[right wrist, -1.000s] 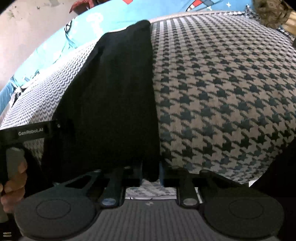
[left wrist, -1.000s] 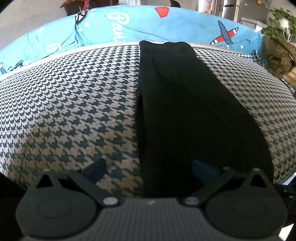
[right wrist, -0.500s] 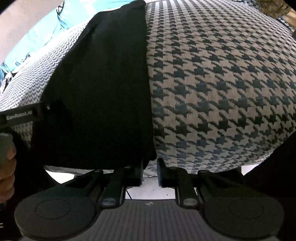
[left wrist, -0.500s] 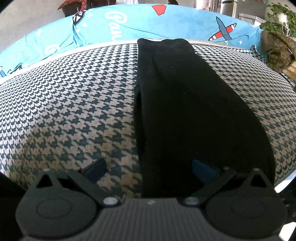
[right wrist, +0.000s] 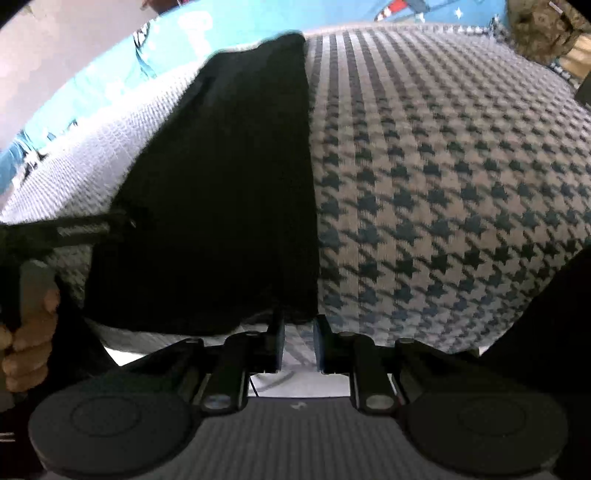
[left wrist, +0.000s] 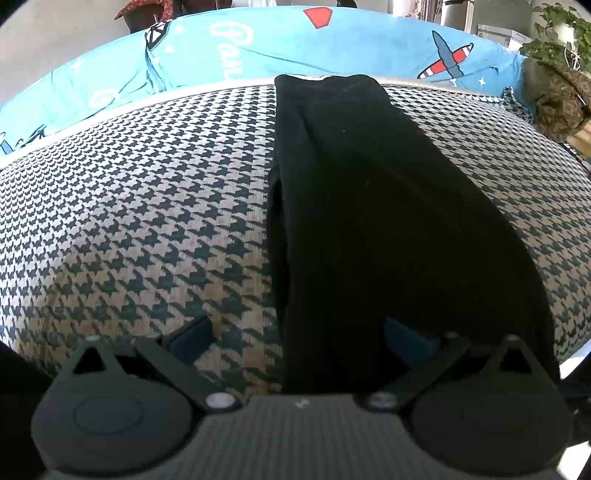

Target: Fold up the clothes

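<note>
Houndstooth cover point(left wrist: 147, 206) spread flat; blue airplane-print sheet point(left wrist: 369, 48) behind it; potted plant point(left wrist: 561, 33) far right

right hand-held gripper point(right wrist: 298, 341) pulled back off black garment point(right wrist: 229, 192) hem, jaws slightly parted (earlier pinching it)

**Colours and patterns on the bed**

A long black folded garment point(left wrist: 369, 221) lies on a beige cover with dark teal houndstooth checks point(left wrist: 147, 221). Behind it, a bright turquoise sheet point(left wrist: 258, 48) shows white lettering and red-and-blue aeroplanes.
</note>
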